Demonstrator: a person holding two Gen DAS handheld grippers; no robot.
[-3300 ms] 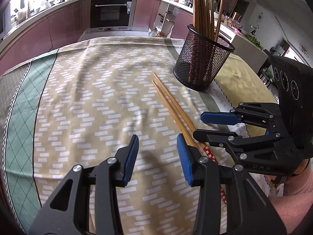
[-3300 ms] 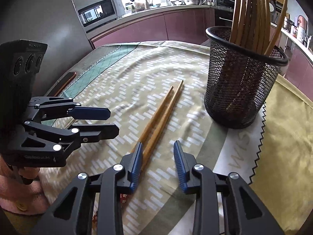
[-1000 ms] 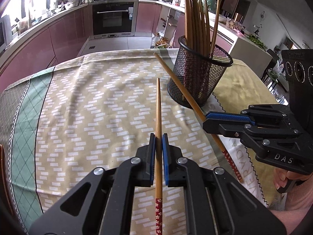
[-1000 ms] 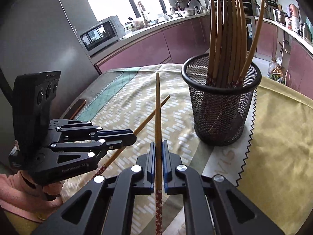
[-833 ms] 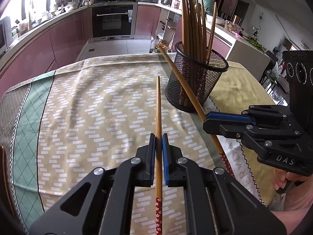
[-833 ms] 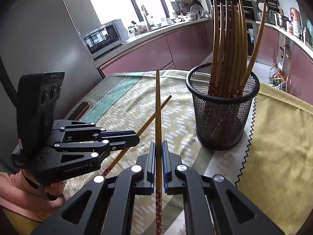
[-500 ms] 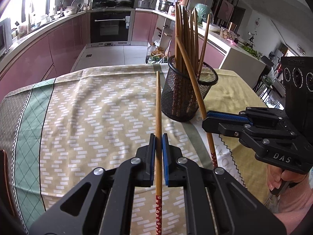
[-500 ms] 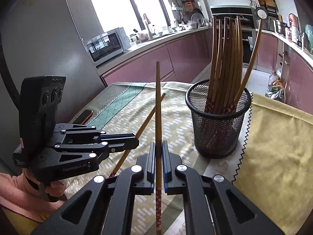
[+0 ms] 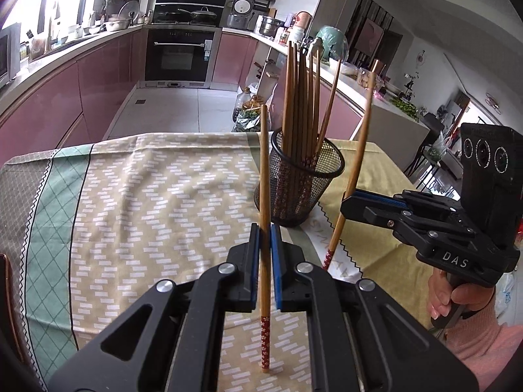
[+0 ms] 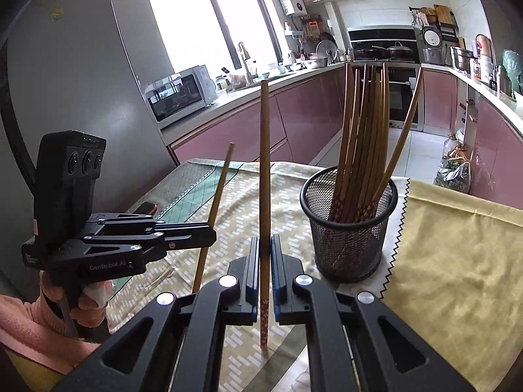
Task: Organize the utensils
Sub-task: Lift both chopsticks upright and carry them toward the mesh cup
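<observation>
covering table (image 9: 376,170), patterned cloth (image 9: 157,189); kitchen

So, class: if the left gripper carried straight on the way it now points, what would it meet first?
Probably the patterned tablecloth, just left of the mesh chopstick holder. The left gripper, shut on a chopstick, tilts downward; depth is unclear, so it might graze the holder.

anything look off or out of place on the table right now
Nothing stands out. Each gripper is shut on one chopstick, left and right, both lifted upright. The mesh holder stands upright on the tablecloth with its chopsticks inside, none spilled.
</observation>
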